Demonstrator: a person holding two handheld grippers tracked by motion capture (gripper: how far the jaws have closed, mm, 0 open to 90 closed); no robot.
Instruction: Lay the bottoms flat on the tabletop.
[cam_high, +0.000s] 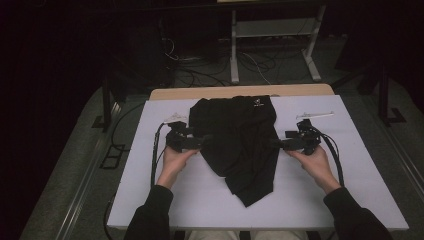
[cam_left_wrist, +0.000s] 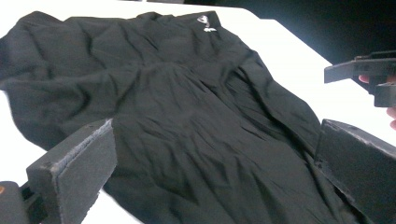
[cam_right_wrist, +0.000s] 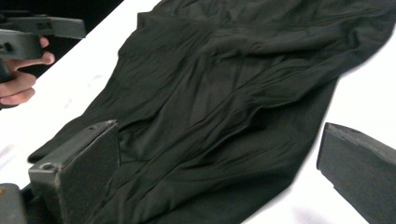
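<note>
The person wears black long sleeves (cam_high: 152, 210). Each claw, left claw (cam_high: 202, 141) and right claw (cam_high: 279, 143), is black with thick black cables (cam_high: 157, 150).

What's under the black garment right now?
The black garment lies crumpled on the white table, whose bare top shows all around it. Whatever sits beneath the cloth folds is covered and cannot be seen.

White bench (cam_high: 200, 200), wood edge along far side. Black garment (cam_high: 240, 140) crumpled flat on centre, small white logo toward far edge, near end tapering to point. Two small pale items on bench: far left (cam_high: 175, 117), far right (cam_high: 315, 115).
</note>
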